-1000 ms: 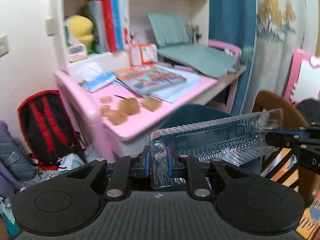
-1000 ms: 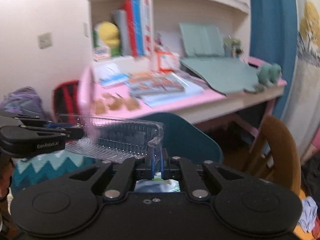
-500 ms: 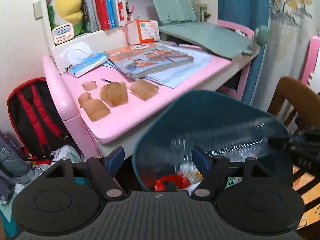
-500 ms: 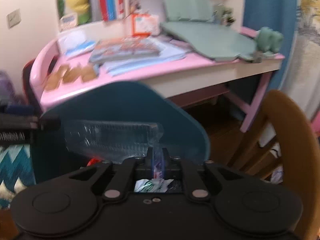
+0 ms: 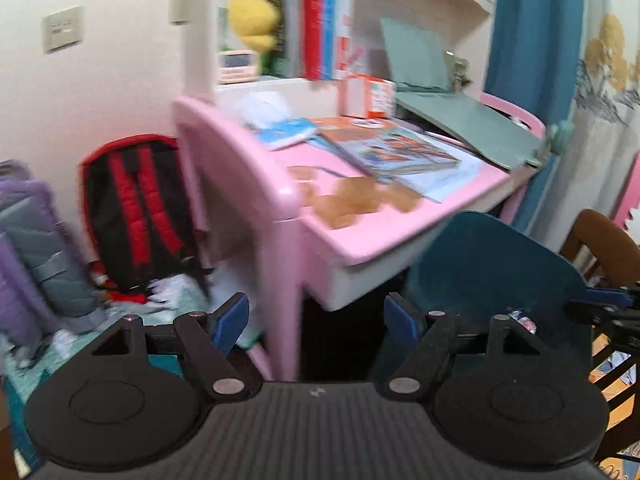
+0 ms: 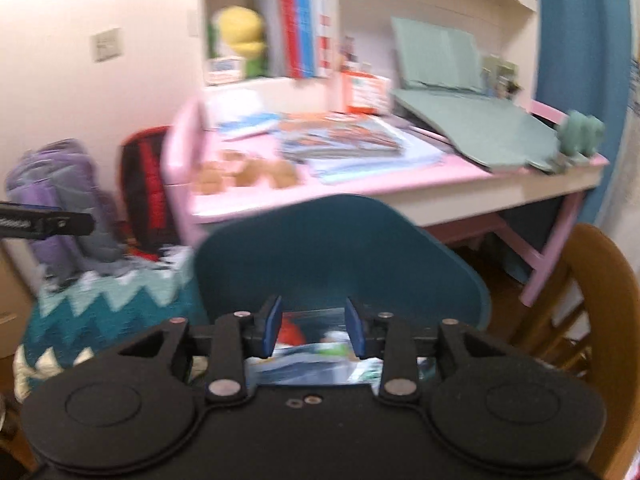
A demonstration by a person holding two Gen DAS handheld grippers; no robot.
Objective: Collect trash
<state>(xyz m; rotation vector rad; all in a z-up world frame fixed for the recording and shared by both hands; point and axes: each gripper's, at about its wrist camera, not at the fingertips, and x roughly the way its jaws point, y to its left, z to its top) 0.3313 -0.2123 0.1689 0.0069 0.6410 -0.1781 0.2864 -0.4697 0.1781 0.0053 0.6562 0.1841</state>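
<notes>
A teal bin (image 6: 340, 256) stands in front of the pink desk; it also shows in the left wrist view (image 5: 496, 276). My right gripper (image 6: 314, 326) is open and empty just above the bin's mouth, where the clear plastic tray (image 6: 304, 368) lies on other trash. My left gripper (image 5: 316, 318) is open and empty, left of the bin, facing the desk's corner. Several brown paper scraps (image 5: 352, 200) lie on the desk's near edge, also seen in the right wrist view (image 6: 248, 172).
The pink desk (image 5: 380, 236) holds books (image 5: 392, 148), a tissue pack (image 5: 284, 132) and a green book stand (image 6: 472, 128). A red-black backpack (image 5: 136, 216) and a purple bag (image 5: 28, 248) sit on the floor at left. A wooden chair (image 6: 592, 304) stands at right.
Both grippers opened and let go of the clear plastic tray, which dropped into the teal bin. My left gripper swung left, away from the bin.
</notes>
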